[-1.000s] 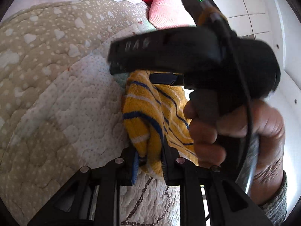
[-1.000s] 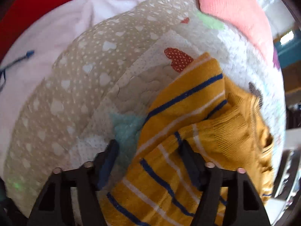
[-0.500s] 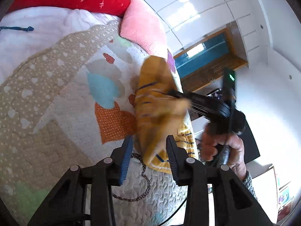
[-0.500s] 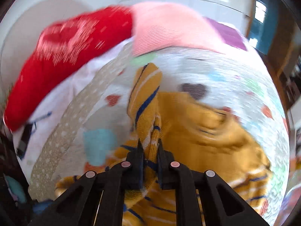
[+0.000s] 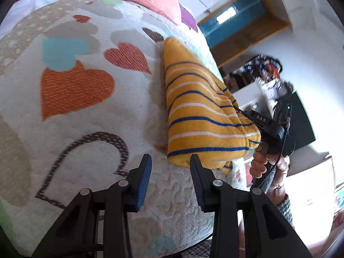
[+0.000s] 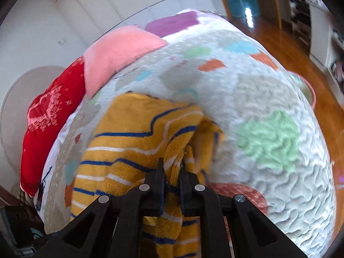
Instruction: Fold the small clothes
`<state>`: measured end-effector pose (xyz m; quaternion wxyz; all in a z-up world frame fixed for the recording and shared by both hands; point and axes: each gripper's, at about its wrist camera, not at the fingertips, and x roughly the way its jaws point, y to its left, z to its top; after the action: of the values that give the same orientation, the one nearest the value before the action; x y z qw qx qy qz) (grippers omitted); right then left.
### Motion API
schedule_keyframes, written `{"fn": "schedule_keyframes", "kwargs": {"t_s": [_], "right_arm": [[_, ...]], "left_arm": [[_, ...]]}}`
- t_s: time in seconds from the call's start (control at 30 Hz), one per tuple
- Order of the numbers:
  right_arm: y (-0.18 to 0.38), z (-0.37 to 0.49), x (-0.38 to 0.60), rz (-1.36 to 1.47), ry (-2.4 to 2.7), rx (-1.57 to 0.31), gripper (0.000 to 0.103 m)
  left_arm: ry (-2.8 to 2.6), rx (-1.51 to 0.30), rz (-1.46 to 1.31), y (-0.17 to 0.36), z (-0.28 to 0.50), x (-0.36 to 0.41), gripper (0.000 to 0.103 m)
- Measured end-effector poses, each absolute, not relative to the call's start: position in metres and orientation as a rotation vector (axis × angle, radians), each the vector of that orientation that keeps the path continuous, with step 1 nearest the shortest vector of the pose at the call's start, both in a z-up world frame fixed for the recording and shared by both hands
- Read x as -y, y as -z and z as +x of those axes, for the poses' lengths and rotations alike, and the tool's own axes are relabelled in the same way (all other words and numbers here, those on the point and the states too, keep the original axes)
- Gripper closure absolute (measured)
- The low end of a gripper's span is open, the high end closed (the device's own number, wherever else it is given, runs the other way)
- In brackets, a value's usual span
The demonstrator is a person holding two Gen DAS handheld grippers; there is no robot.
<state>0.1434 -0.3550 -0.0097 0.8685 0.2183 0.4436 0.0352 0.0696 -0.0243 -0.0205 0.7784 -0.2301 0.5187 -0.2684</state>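
A small yellow garment [image 5: 200, 111] with blue and white stripes lies folded over on a quilted bedspread [image 5: 90, 111] printed with hearts. My left gripper [image 5: 171, 169] is open just in front of the garment's near edge, nothing between its fingers. My right gripper [image 6: 172, 167] is shut on a bunched fold of the yellow garment [image 6: 133, 142]. In the left wrist view the right gripper [image 5: 261, 120] grips the garment's right side, held by a person's hand [image 5: 266, 167].
A pink pillow [image 6: 120, 49] and a red pillow [image 6: 51, 116] lie at the bed's head, with a purple one [image 6: 172, 22] beyond. The bed edge drops to a wooden floor [image 6: 301, 49] on the right. A dark cabinet [image 5: 298, 120] stands behind the hand.
My left gripper has let go of the garment and opened, drawing back. The garment now lies folded on the quilt, with the right gripper still clamped on it.
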Motion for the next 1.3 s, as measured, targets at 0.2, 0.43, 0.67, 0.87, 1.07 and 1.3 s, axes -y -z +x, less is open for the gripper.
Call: {"fn": "schedule_keyframes", "kwargs": {"t_s": [0.2, 0.43, 0.67, 0.87, 1.07, 1.3], "right_arm": [[-0.006, 0.113, 0.388, 0.503, 0.002, -0.865, 0.066], [-0.017, 0.075, 0.360, 0.559, -0.209, -0.844, 0.058], [0.024, 0.059, 0.373, 0.532, -0.094, -0.910, 0.099], [0.055, 0.048, 0.386, 0.584, -0.081, -0.954, 0.099], [0.056, 0.048, 0.380, 0.558, -0.048, -0.905, 0.093], [0.020, -0.008, 0.367, 0.529, 0.064, -0.739, 0.084]], "left_arm": [[0.610, -1.113, -0.399, 0.001, 0.081, 0.058, 0.063], [0.596, -1.121, -0.385, 0.001, 0.085, 0.075, 0.063], [0.569, -1.106, -0.361, -0.009, 0.084, 0.071, 0.062], [0.537, -1.141, -0.437, 0.005, 0.102, 0.065, 0.061], [0.476, -1.083, -0.244, -0.003, 0.081, 0.083, 0.059], [0.237, -0.848, 0.063, -0.029, 0.040, 0.090, 0.033]]}}
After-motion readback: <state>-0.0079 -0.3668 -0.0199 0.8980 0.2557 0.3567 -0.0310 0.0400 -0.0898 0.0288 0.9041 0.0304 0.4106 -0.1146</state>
